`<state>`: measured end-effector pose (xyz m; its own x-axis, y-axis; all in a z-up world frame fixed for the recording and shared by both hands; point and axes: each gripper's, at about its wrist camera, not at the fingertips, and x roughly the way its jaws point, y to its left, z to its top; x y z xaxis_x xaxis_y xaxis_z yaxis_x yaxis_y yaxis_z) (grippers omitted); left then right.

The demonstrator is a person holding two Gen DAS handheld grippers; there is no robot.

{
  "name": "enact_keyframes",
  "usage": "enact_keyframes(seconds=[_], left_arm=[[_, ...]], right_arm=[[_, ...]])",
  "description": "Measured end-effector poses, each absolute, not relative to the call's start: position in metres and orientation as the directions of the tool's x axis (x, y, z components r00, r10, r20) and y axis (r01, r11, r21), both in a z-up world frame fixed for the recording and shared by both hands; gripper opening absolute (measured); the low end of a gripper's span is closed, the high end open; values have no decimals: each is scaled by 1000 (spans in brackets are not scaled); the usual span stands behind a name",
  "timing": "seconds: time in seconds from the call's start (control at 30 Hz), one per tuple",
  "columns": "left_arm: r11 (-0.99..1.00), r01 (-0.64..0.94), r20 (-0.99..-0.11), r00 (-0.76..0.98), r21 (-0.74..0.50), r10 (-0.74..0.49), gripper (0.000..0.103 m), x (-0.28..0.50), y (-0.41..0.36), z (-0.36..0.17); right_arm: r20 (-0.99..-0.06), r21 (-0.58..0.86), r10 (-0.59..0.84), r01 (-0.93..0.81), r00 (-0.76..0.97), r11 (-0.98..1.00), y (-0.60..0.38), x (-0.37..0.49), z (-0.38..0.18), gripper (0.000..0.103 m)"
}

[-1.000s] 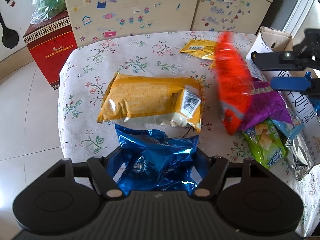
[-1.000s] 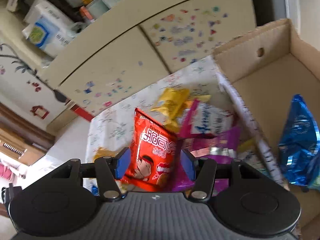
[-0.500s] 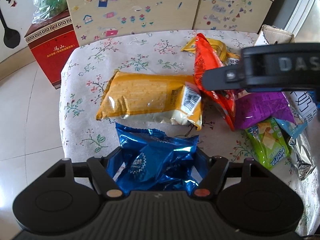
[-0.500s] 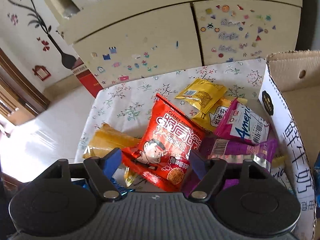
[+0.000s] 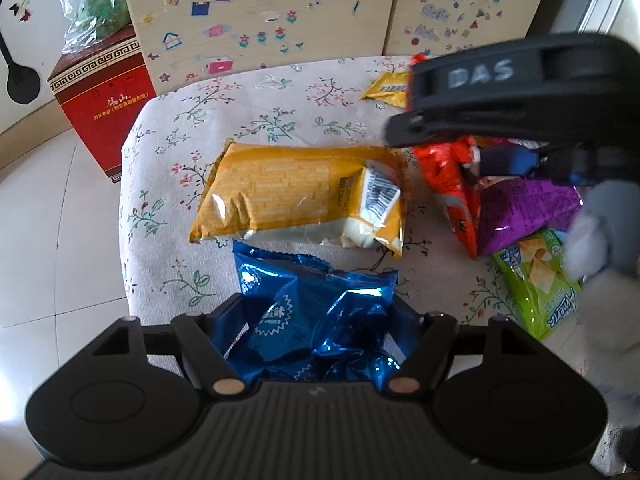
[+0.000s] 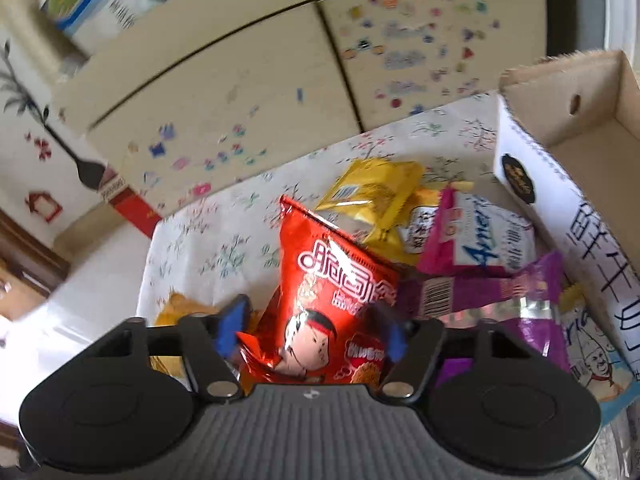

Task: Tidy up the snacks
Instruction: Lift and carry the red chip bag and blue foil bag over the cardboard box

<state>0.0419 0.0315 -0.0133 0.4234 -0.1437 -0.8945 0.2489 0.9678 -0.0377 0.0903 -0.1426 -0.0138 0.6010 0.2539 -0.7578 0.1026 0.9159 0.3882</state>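
My left gripper [image 5: 318, 312] is shut on a crinkled blue foil snack bag [image 5: 304, 280] at the near edge of the floral-cloth table [image 5: 168, 184]. My right gripper [image 6: 310, 330] reaches over the snack pile on the right. Its jaws are closing, and both blue pads touch the sides of a red snack bag [image 6: 340, 280] that stands tilted between them. In the left wrist view the red bag [image 5: 444, 168] lies partly under that gripper. A large yellow bag [image 5: 296, 196] lies flat mid-table.
A purple bag [image 5: 524, 212], a green bag [image 5: 536, 280], a small yellow bag [image 6: 372, 196] and a pink-and-white bag [image 6: 480, 240] are piled beside an open cardboard box [image 6: 560, 220] at the right. A stickered cabinet [image 5: 260, 12] and a red carton [image 5: 104, 96] stand behind the table.
The right gripper came in from the box side and down over the pile with the red bag, spread its jaws, then narrowed them on the bag again. The left gripper kept still.
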Motion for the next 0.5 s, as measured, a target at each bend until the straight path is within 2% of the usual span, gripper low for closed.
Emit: enact_keyframes(seconds=[0.13,0.33,0.47,0.5], left_arm=[[970,241,-896,421,-43,-144,73,43,32,-13],[972,231,-896,422,-44,-141,73,43,33,-13],[972,233,-895,426,-35,-135,73,42,32,-13],[972,234,-895,426,-33,-133,73,41,32,-13]], right_arm=[[-761,414,256,142,596,899,-158,85,-10,57],[-788,226,118,107,604,968,-154,76,9,54],[-795,255,145,109,590,961,-162,82,-3,53],[-791,276,165,103,589,956,-164,82,-5,46]])
